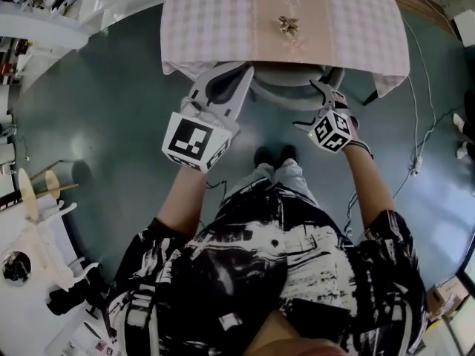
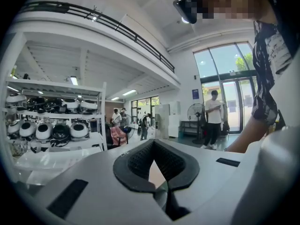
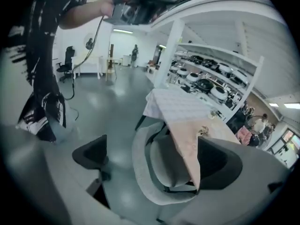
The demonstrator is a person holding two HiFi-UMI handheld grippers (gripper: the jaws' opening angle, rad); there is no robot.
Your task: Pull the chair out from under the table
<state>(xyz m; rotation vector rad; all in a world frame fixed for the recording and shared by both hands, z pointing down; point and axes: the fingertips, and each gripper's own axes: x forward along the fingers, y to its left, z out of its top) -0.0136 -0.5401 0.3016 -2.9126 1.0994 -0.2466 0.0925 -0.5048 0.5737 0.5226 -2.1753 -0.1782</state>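
Observation:
The grey chair (image 1: pixel 288 97) is tucked under the table (image 1: pixel 356 28), which wears a pink checked cloth; only its curved backrest shows in the head view. My right gripper (image 1: pixel 324 99) is open at the right end of the backrest. In the right gripper view the backrest (image 3: pixel 140 172) and seat (image 3: pixel 174 168) lie between its spread dark pads (image 3: pixel 91 156), without touching them. My left gripper (image 1: pixel 236 76) is held higher, above the backrest's left end. Its pads (image 2: pixel 136 165) meet, and nothing I can make out is between them.
A small ornament (image 1: pixel 288 25) sits on the table. Cables (image 1: pixel 415 162) trail over the floor at the right. A white bench with tools (image 1: pixel 30 258) stands at the lower left. Shelves of helmets (image 2: pixel 47 130) and people (image 2: pixel 213 118) are further off.

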